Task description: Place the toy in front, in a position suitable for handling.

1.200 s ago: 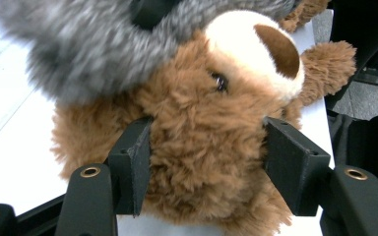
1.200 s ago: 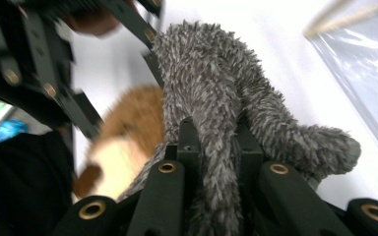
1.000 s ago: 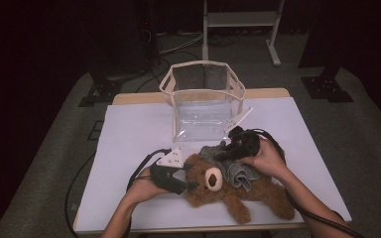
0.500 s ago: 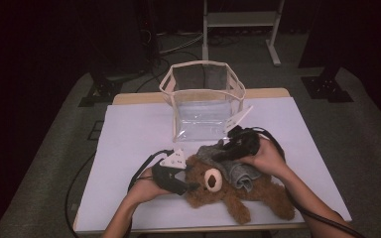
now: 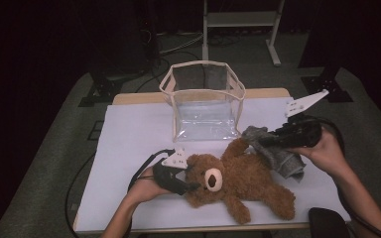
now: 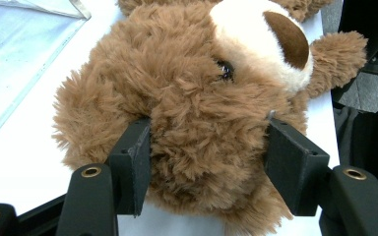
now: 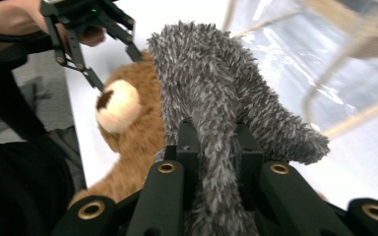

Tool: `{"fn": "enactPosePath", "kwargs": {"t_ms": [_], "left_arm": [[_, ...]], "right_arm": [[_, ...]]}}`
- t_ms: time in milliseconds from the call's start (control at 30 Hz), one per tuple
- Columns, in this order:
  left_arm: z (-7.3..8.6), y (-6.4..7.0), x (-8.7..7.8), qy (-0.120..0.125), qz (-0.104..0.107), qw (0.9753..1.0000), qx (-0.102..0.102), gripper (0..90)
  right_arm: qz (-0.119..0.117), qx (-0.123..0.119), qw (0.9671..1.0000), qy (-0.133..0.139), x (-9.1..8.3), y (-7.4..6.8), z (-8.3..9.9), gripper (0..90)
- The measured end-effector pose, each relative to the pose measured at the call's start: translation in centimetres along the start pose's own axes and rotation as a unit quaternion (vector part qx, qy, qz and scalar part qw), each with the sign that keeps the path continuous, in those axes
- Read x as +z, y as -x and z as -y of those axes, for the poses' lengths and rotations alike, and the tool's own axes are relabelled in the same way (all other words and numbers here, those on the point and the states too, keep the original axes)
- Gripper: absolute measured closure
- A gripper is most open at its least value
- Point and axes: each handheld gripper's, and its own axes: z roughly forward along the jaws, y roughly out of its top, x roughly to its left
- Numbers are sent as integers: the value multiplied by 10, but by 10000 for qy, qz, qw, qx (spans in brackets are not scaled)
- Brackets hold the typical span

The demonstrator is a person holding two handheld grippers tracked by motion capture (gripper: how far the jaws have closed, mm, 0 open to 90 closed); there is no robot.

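table (image 5: 129,144): carries everything, with the person's forearms at its near edge.
clear bag (image 5: 204,101): at the back middle of the table.
teddy bear (image 5: 238,181): lying in front of the bag.
fuzzy cloth (image 5: 278,153): right of the bear, beside its raised arm.
left gripper (image 5: 188,186): left of the bear, at its head.
right gripper (image 5: 265,140): right of the bag, on the cloth.

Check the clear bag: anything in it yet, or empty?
Empty. In the high view the clear bag stands open-topped with only its see-through walls and floor visible inside; the teddy bear and grey cloth are outside on the table.
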Motion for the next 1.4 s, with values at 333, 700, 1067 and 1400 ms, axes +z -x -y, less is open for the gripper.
{"fn": "enactPosePath", "kwargs": {"t_ms": [333,700,1067,1400], "left_arm": [[-4,-4,-7,-22,-6,10000,34,387],[-33,-13,-13,94,127,9999,11,377],[-30,-10,1,-78,411,9991,-26,386],[-33,-15,-5,65,468,9988,-85,284]], "right_arm": [[-133,171,9991,-372,40,14,24,777],[-734,-11,9963,-443,78,-12,32,778],[-522,388,9979,-84,57,18,38,779],[-655,96,9976,-208,71,-10,47,781]]}}
